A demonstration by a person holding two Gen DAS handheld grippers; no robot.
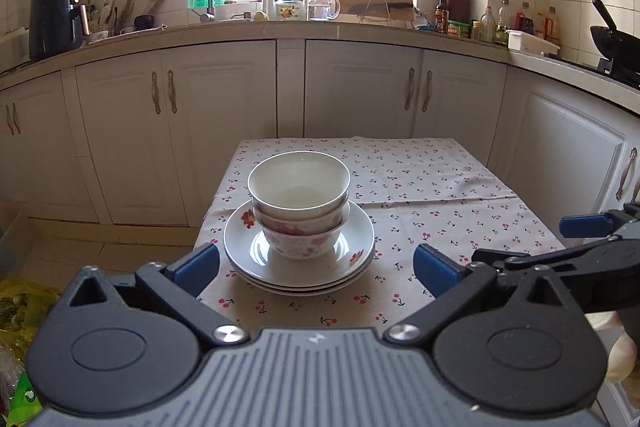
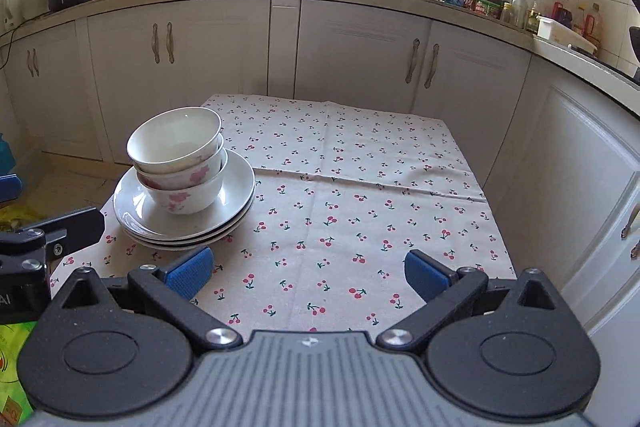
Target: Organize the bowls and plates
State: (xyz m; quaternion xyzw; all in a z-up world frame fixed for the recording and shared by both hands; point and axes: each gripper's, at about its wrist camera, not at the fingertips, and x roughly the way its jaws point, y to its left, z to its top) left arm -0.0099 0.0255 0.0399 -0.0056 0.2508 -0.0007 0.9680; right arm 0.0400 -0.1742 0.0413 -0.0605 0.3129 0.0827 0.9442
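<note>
Three nested bowls [image 1: 298, 203], white with pink flowers, stand on a stack of white plates [image 1: 240, 239] at the left part of the cherry-print tablecloth [image 1: 432, 203]. The same bowls [image 2: 178, 163] and plates [image 2: 236, 183] show at the left in the right wrist view. My left gripper [image 1: 316, 267] is open and empty, just in front of the plate stack. My right gripper [image 2: 308, 273] is open and empty over bare cloth [image 2: 360, 195], to the right of the stack. The right gripper also shows at the right edge of the left wrist view [image 1: 592, 231].
White kitchen cabinets [image 1: 224, 131] and a cluttered counter [image 1: 280, 25] run behind and to the right of the small table. A black air fryer [image 1: 54, 21] stands at the left, bottles [image 1: 488, 23] at the right. Bags lie on the floor at the left [image 1: 20, 307].
</note>
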